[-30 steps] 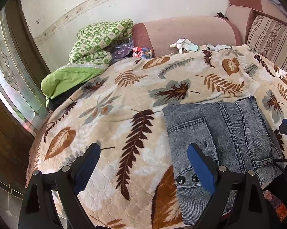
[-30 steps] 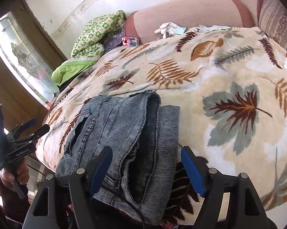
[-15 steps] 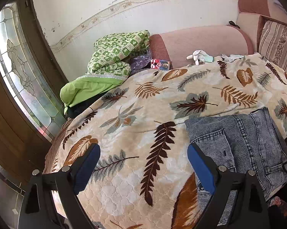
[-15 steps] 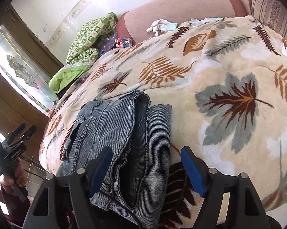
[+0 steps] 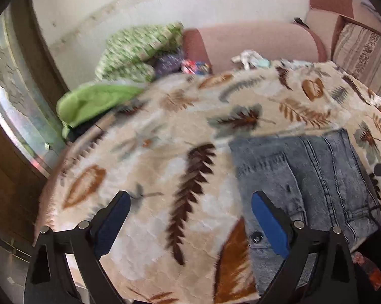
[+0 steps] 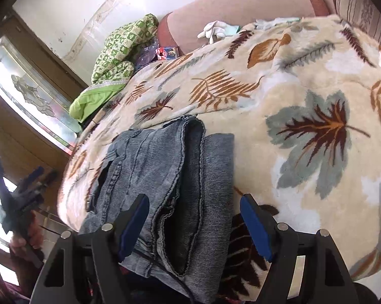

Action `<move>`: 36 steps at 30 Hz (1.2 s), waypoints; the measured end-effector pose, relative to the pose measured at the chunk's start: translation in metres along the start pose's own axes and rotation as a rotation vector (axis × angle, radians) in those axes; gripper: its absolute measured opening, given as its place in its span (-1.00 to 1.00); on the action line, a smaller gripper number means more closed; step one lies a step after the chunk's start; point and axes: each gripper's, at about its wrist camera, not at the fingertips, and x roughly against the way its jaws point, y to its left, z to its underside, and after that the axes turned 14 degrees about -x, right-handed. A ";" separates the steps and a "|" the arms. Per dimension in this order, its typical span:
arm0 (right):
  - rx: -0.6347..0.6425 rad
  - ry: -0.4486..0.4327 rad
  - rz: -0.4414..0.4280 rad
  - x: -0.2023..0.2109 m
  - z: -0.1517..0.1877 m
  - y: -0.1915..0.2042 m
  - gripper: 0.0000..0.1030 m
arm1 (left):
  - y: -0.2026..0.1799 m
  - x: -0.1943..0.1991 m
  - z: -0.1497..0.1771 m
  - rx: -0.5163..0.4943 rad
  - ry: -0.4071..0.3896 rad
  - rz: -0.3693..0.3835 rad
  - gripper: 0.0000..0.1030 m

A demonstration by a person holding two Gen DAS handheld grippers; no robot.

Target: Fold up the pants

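Grey-blue denim pants (image 5: 309, 177) lie folded in a compact stack on the leaf-patterned blanket (image 5: 180, 136), near its front edge; they also show in the right wrist view (image 6: 165, 182). My left gripper (image 5: 190, 223) is open and empty, over the blanket to the left of the pants. My right gripper (image 6: 194, 225) is open and empty, its jaws standing either side of the near end of the folded pants, not touching them. The left gripper also shows at the far left of the right wrist view (image 6: 18, 197), held off the bed's edge.
A green quilt (image 5: 137, 50) and lime cloth (image 5: 94, 101) are piled at the back left. A pink sofa arm (image 5: 254, 43) with white gloves (image 5: 248, 58) lies behind. A striped cushion (image 5: 363, 58) is at the right. A glass door (image 6: 30, 96) stands left.
The left wrist view is blurred by motion and has shifted; the left gripper moved back toward the bed. The right gripper drew slightly back. The pants have not moved.
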 end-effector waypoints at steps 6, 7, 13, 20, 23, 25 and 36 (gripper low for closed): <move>-0.129 0.094 -0.051 -0.009 -0.007 -0.019 0.50 | -0.019 -0.058 0.012 0.027 0.169 0.267 0.87; -0.137 0.092 -0.038 -0.009 -0.008 -0.021 0.50 | -0.019 -0.061 0.011 0.034 0.171 0.300 0.87; -0.162 0.165 -0.010 -0.022 -0.015 -0.030 0.53 | -0.013 -0.075 0.002 0.066 0.157 0.451 0.87; -0.215 0.265 -0.184 -0.049 -0.021 -0.039 0.60 | -0.020 -0.096 -0.002 0.062 0.163 0.696 0.54; -0.217 0.326 -0.266 -0.066 -0.015 -0.030 0.61 | -0.032 -0.101 -0.009 0.030 0.156 0.748 0.42; -0.128 0.325 -0.229 -0.071 -0.011 -0.016 0.61 | -0.041 -0.103 -0.012 -0.001 0.159 0.727 0.42; 0.011 0.268 -0.240 -0.074 0.006 -0.010 1.00 | -0.048 -0.105 -0.013 -0.032 0.139 0.723 0.70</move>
